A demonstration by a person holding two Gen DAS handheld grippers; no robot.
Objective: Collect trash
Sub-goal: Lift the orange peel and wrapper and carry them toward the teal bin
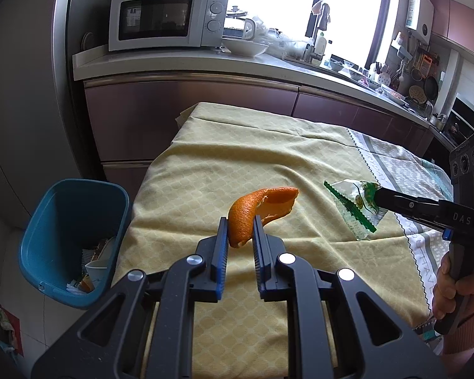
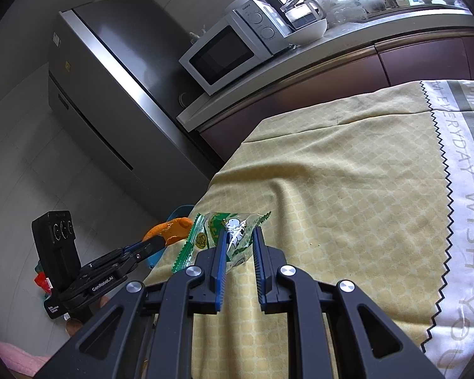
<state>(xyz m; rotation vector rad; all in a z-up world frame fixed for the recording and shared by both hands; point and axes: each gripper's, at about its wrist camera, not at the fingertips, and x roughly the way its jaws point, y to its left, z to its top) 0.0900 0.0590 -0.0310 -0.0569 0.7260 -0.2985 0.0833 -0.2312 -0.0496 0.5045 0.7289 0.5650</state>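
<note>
The left claw (image 1: 240, 232), clamped on the orange peel (image 1: 256, 210), is nearer the blue bin (image 1: 69, 243) at its left than the right claw (image 2: 239, 243), which is pinching the green wrapper (image 2: 224, 237).

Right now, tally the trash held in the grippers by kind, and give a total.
Orange peel: 1, in the left gripper.
Green and clear snack wrapper: 1, in the right gripper.
Total: 2.

Home kitchen: white microwave oven (image 1: 169, 19) at 11 o'clock on pale countertop (image 1: 180, 61), grey steel refrigerator (image 2: 110, 72), hanging utensils (image 1: 422, 75) at 2 o'clock, yellow-patterned tablecloth (image 1: 237, 158).
</note>
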